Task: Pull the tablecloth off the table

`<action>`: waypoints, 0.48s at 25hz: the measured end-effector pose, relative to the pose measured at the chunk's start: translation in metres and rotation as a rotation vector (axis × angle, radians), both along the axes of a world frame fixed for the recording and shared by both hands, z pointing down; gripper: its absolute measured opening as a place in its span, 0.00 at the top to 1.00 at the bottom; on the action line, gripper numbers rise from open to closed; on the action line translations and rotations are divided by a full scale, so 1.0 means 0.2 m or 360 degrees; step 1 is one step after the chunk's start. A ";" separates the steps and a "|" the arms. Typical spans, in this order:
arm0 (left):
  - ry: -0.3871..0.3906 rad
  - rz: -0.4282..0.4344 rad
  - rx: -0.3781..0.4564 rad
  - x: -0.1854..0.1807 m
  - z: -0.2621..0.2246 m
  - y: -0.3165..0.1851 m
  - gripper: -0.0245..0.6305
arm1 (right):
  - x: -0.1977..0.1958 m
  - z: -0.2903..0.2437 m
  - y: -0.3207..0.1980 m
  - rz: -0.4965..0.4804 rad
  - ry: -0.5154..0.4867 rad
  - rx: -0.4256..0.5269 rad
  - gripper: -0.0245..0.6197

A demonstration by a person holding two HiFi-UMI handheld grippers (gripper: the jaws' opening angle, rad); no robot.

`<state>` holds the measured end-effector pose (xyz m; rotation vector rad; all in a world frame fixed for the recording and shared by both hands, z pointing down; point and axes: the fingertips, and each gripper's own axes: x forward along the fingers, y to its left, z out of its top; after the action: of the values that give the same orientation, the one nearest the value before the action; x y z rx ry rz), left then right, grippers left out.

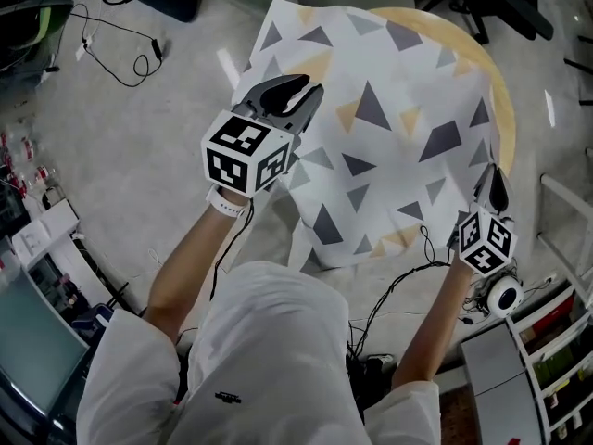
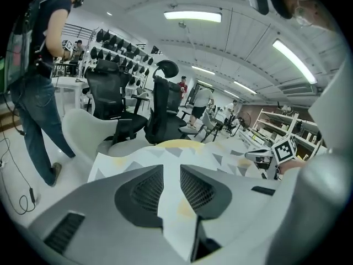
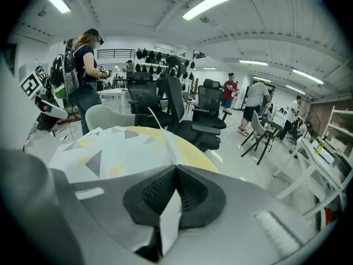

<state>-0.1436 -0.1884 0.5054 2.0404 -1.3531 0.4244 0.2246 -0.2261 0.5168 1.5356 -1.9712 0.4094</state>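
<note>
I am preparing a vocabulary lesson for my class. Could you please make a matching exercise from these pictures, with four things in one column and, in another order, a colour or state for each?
Things
1. left gripper
2. right gripper
3. tablecloth
4. table

Colours or states
a. round, with a yellow top
b. fingers closed on the tablecloth
c. white with grey and yellow triangles
d. fingers apart, tablecloth between them

Pairs: 1-d, 2-b, 3-c, 4-a

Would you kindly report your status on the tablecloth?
Left tongs open around white triangle-patterned tablecloth. Right tongs shut on its edge. Cloth mostly on round yellow table.
</note>
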 end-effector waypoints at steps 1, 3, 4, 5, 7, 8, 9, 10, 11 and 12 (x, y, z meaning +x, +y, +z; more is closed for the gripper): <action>0.0001 -0.0004 -0.0004 -0.04 0.01 -0.01 0.84 | -0.02 0.01 0.01 0.0033 -0.0022 -0.0008 0.94; 0.0002 -0.0017 -0.0014 -0.11 0.04 -0.02 0.83 | -0.04 0.02 0.04 0.0100 -0.0067 -0.0023 0.94; 0.0006 -0.0025 -0.0021 -0.14 0.06 -0.02 0.83 | -0.05 0.03 0.06 0.0128 -0.0078 -0.0030 0.95; 0.0009 -0.0030 -0.0030 -0.16 0.08 -0.02 0.83 | -0.06 0.04 0.08 0.0152 -0.0082 -0.0037 0.95; 0.0011 -0.0038 -0.0050 -0.21 0.13 -0.02 0.82 | -0.07 0.05 0.11 0.0183 -0.0074 -0.0055 0.95; 0.0009 -0.0042 -0.0060 -0.24 0.16 -0.03 0.82 | -0.08 0.06 0.12 0.0189 -0.0065 -0.0067 0.95; 0.0008 -0.0049 -0.0069 -0.27 0.18 -0.03 0.82 | -0.10 0.07 0.13 0.0189 -0.0054 -0.0079 0.95; 0.0005 -0.0057 -0.0077 -0.30 0.21 -0.04 0.81 | -0.11 0.09 0.14 0.0186 -0.0043 -0.0091 0.95; 0.0003 -0.0065 -0.0084 -0.34 0.23 -0.04 0.81 | -0.13 0.10 0.15 0.0180 -0.0032 -0.0103 0.95; -0.0001 -0.0074 -0.0091 -0.37 0.26 -0.05 0.80 | -0.14 0.11 0.17 0.0173 -0.0020 -0.0117 0.94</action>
<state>-0.2176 -0.1985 0.5567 1.9586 -1.3707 0.4380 0.1961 -0.1930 0.5392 1.6012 -1.8667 0.5321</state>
